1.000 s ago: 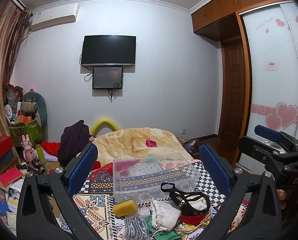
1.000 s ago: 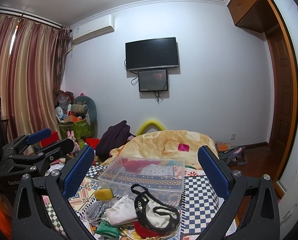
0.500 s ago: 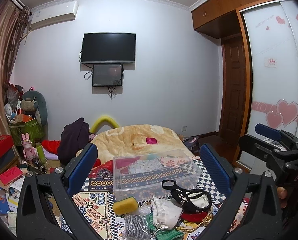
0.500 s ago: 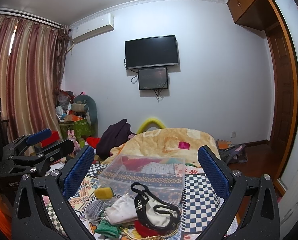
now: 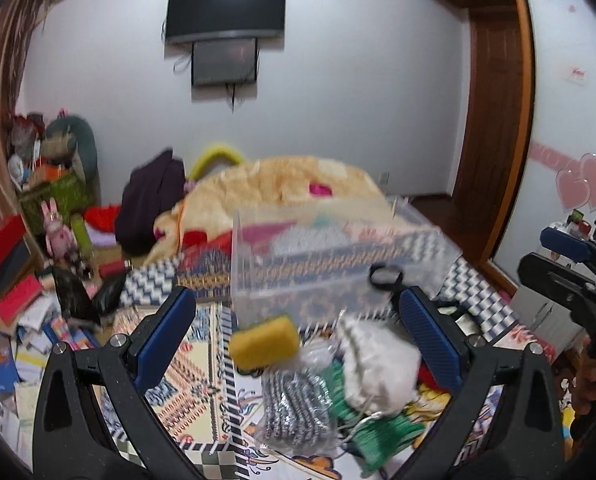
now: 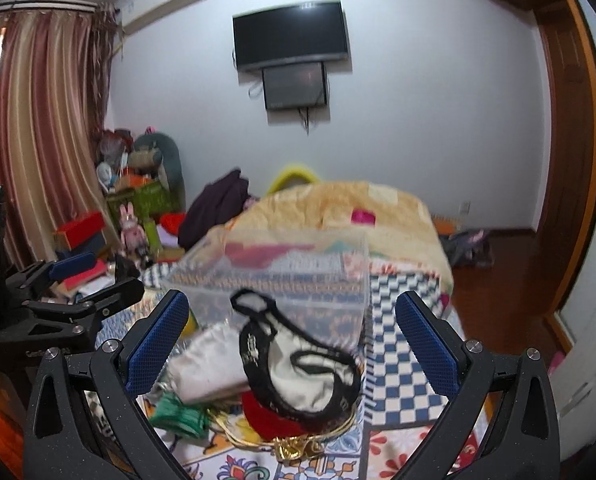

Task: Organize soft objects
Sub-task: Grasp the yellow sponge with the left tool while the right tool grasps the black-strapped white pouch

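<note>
Left wrist view: the left claw (image 5: pixel 298 332) is spread wide and holds nothing, hanging over a heap of soft things on the bed's patterned cover (image 5: pixel 177 376): a yellow sponge (image 5: pixel 263 342), a striped cloth (image 5: pixel 293 410), a white pouch (image 5: pixel 378 364), green fabric (image 5: pixel 382 436). A clear bin (image 5: pixel 330 256) sits just behind them.

Right wrist view: the right claw (image 6: pixel 291 336) is also wide apart and empty, above a black-and-white cap (image 6: pixel 298 372) lying on the heap in front of the bin

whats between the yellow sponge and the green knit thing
In the left wrist view, a black-and-white striped knit piece in clear plastic lies between the yellow sponge and the green knitted item.
</note>
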Tool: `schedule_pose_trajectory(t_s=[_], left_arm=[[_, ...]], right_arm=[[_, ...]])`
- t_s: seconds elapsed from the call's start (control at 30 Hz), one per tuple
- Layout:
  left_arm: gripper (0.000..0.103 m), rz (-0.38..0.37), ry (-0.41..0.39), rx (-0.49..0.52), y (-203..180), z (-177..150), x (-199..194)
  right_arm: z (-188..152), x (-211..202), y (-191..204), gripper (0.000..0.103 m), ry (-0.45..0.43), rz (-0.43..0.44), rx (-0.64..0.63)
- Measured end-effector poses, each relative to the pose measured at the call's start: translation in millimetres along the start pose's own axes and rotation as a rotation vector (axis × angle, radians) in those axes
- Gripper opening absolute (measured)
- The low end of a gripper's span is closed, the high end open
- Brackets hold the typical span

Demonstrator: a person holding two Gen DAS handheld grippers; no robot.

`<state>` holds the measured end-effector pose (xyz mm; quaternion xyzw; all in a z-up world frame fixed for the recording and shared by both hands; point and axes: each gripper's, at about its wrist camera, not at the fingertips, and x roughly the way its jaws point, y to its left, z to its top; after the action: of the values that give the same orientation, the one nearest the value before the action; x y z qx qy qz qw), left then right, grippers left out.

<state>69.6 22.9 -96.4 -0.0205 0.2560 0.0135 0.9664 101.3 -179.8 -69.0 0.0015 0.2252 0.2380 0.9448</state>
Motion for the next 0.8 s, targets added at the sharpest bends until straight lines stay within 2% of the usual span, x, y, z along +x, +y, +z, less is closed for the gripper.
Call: schedule_pose_trajectory(t_s=[0.13, 0.27, 0.43, 0.47, 0.57, 0.63, 0.7, 0.8], left_arm=[[0.103, 0.001, 0.08, -0.036, 9, -13, 29], [0.103, -0.01, 0.151, -0.1, 22, -22, 55], [0.103, 0.021, 0.172, -0.125, 29, -28, 68], [0.102, 0.02, 0.178, -0.131, 31, -29, 70], [0.091, 0.007, 0.201, -0.159, 36, -32, 76], [0.085, 0.026, 0.216, -0.182, 40, -34, 81], [0.076, 0.012, 0.224, -0.197, 42, -35, 81], [0.067, -0.005, 0.221, -0.208, 44, -36, 80]], right_arm=[[-8, 18, -2, 0.099, 0.06, 0.02, 0.013], [-19, 38, -2, 0.086, 0.122, 0.053, 0.021], [-27, 57, -1, 0.072, 0.189, 0.104, 0.042], [-29, 59, -1, 0.066, 0.201, 0.115, 0.048], [-32, 70, 1, 0.051, 0.239, 0.149, 0.07], [-35, 75, 1, 0.043, 0.266, 0.185, 0.087], [-36, 77, 3, 0.03, 0.277, 0.208, 0.097], [-37, 75, 5, 0.02, 0.275, 0.22, 0.087]])
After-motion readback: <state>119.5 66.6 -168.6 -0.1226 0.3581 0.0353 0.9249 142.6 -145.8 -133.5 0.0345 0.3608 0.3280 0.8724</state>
